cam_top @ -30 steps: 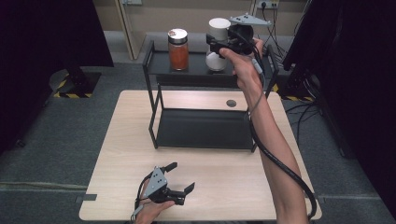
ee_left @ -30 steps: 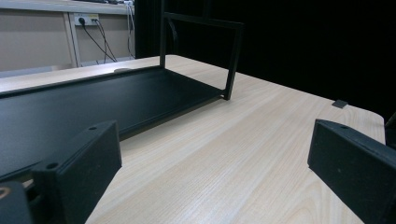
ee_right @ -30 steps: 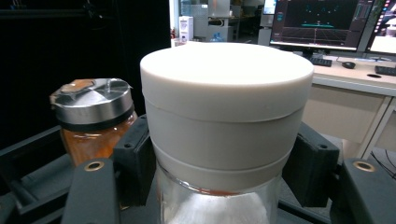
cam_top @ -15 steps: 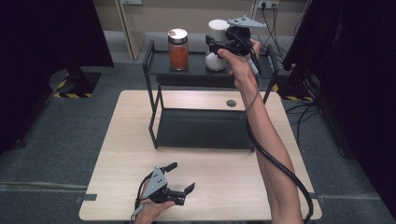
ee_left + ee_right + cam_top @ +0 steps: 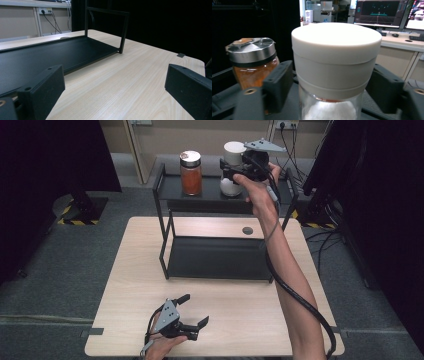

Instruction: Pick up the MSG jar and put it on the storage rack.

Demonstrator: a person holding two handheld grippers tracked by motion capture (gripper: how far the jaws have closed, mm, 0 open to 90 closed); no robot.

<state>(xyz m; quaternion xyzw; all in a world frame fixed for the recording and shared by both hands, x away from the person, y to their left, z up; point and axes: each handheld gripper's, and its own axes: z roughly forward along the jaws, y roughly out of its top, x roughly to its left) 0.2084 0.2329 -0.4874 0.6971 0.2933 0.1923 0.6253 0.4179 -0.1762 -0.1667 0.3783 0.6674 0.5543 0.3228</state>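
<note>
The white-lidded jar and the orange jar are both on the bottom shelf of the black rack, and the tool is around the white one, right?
Not quite. The white-lidded jar and the orange jar stand on the top shelf of the black rack, as the high view shows. The bottom shelf is bare. The rest is right: the right tool is around the white-lidded jar.

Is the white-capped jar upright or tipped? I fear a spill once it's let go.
Upright: the white-capped jar stands on the rack's top shelf, cap level on top, beside the orange jar.
</note>
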